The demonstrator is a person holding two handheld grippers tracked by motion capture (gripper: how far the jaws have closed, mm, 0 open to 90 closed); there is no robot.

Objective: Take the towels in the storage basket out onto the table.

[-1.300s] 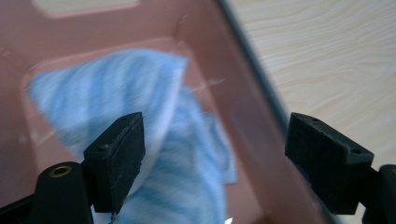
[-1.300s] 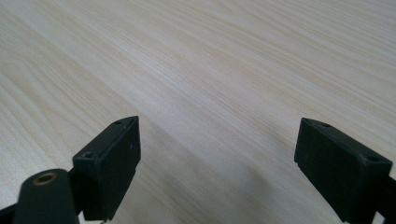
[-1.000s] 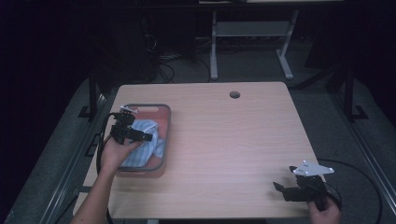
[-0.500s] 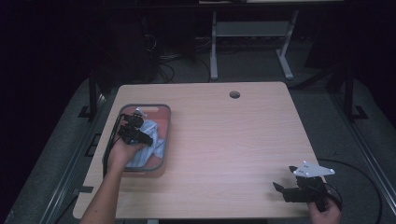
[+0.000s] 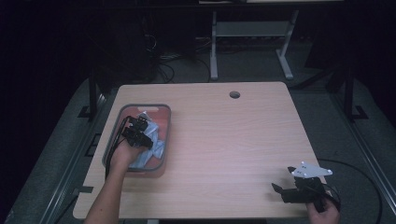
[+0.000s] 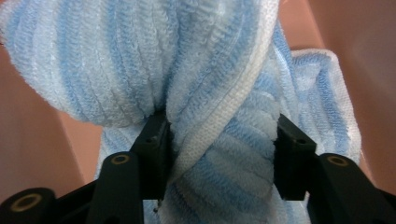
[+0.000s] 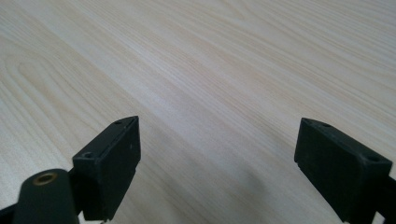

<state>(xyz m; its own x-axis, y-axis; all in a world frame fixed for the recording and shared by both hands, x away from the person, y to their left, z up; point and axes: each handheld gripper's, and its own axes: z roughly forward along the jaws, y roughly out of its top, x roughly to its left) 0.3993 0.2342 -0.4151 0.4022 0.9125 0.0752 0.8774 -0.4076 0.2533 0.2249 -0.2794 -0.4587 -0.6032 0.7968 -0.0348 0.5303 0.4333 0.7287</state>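
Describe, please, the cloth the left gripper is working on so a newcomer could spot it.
On the wooden table, look to the pinkish tray near its left edge. The cloth lies bunched inside it: fluffy towelling, striped pale blue and white, with a white hem.

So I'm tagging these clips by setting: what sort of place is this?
Probably a lab or workshop set up for recording, not a home. A plain wooden desk with a cable hole stands on grey carpet in a dark room, with loose cables and a metal frame behind it.
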